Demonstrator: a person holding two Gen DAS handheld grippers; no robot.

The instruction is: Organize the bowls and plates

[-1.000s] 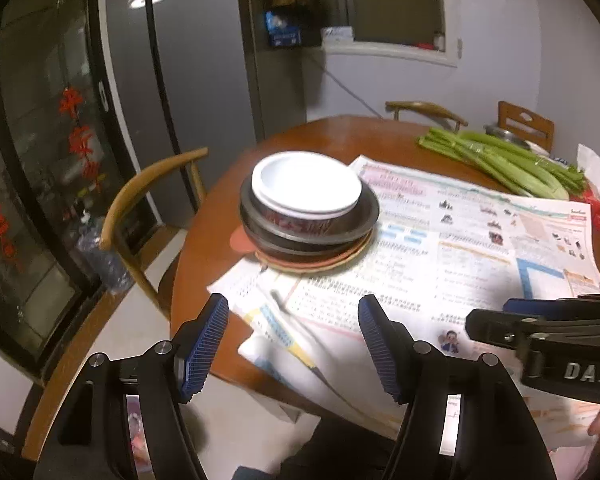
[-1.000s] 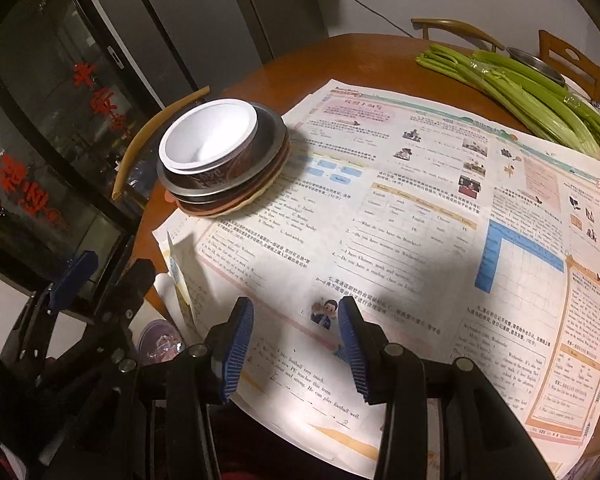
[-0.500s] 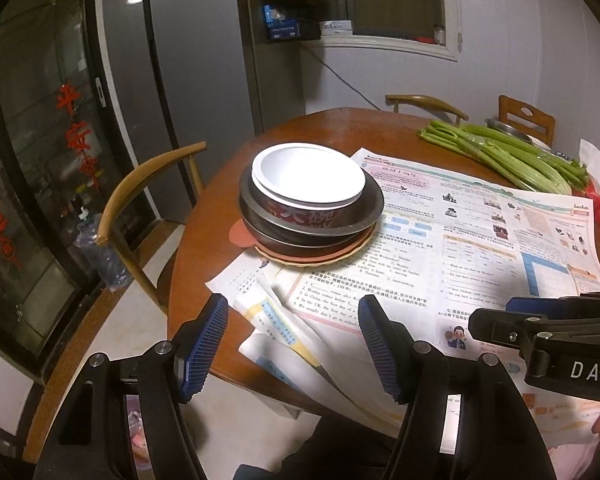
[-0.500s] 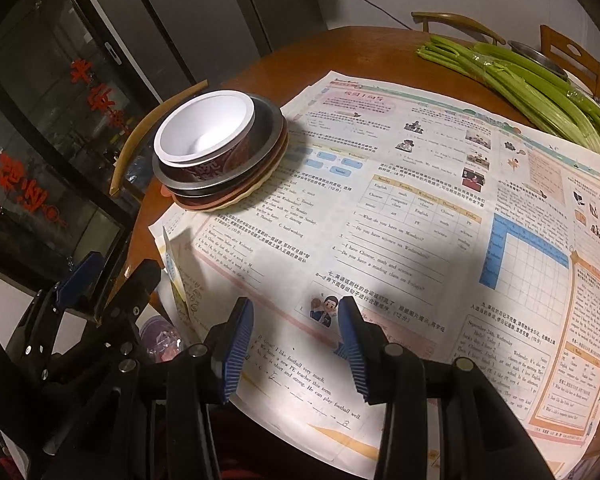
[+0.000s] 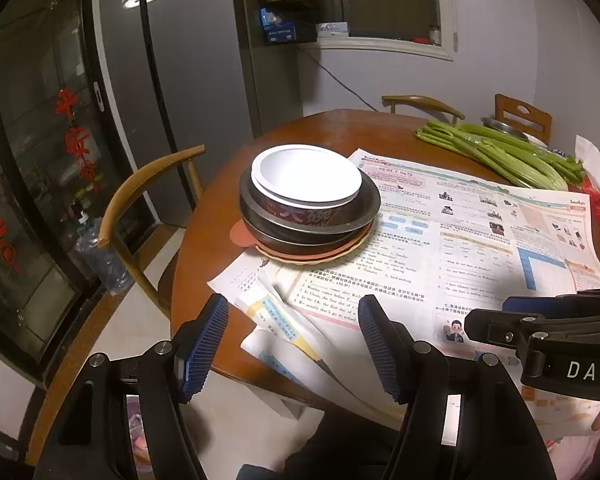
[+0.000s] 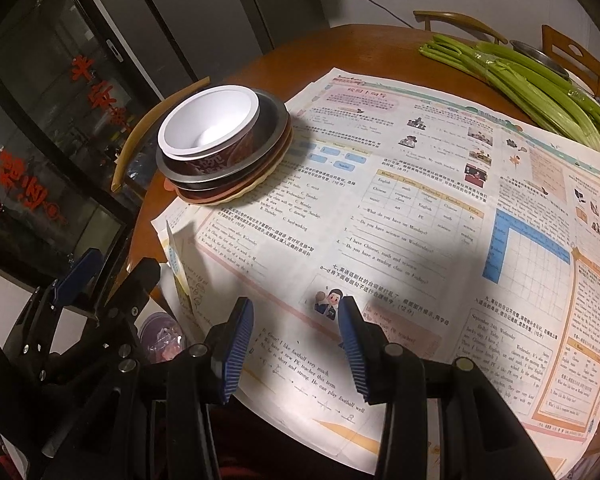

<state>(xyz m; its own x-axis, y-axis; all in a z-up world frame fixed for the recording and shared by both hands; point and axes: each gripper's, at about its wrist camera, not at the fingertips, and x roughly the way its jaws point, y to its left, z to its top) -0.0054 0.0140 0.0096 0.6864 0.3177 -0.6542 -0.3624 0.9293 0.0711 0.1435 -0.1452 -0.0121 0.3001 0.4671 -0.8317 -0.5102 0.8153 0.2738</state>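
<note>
Round wooden tabletop (image 5: 220, 216), papered with printed newspaper (image 6: 420, 200); near its left edge, white paper bowl (image 5: 306, 174) nested in metal bowls on flat plates. Left claw (image 5: 293, 346) and right claw (image 6: 296, 344): ribbed blue pads apart, empty.

Grey walls (image 5: 496, 80), wooden chairs (image 5: 140, 196), dark glass door (image 5: 32, 184), dim light.

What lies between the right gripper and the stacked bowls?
Only newspaper on the table: the right wrist view shows no object between the right gripper and the stacked bowls.

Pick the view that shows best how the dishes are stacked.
Left wrist: it sees the stack from the side, the white bowl on top, metal dishes and flat plates beneath. The right wrist looks down into the bowl, layers squeezed together.
</note>
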